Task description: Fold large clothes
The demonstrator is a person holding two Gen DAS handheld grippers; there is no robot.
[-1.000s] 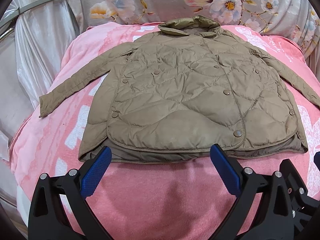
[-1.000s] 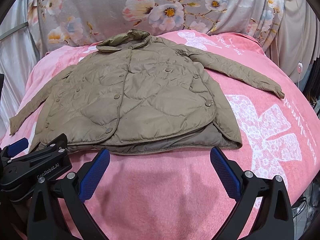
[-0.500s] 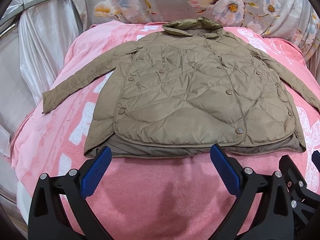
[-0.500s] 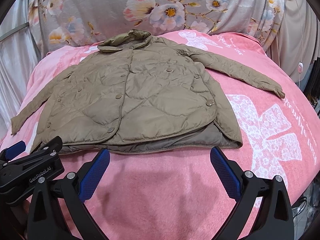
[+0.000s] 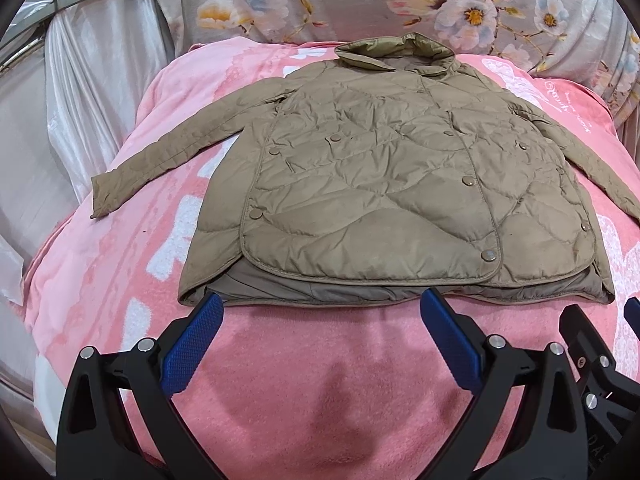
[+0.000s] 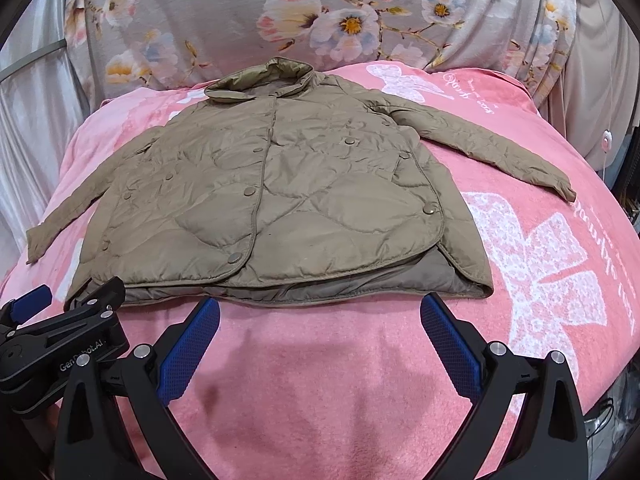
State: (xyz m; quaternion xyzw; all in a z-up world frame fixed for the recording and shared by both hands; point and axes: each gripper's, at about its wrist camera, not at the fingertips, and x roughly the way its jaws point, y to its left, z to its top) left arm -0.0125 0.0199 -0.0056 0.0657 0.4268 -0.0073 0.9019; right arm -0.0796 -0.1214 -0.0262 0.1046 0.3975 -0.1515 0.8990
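A khaki quilted jacket [image 5: 384,184] lies flat and buttoned on a pink blanket [image 5: 320,380], collar at the far end, both sleeves spread out to the sides. It also shows in the right wrist view [image 6: 272,200]. My left gripper [image 5: 320,308] is open and empty, hovering just short of the jacket's near hem. My right gripper [image 6: 320,312] is open and empty, also just short of the hem, to the right of the left one. The left gripper's body [image 6: 60,344] shows at the lower left of the right wrist view.
The pink blanket [image 6: 540,280] has white flower prints. A floral grey cloth [image 6: 320,12] hangs behind the bed. A silvery curtain [image 5: 80,92] hangs on the left. A white cord with a round switch [image 6: 607,140] hangs at the right.
Both grippers have drawn back a little from the jacket's hem and risen slightly. The jacket has not moved. Both grippers stay open.
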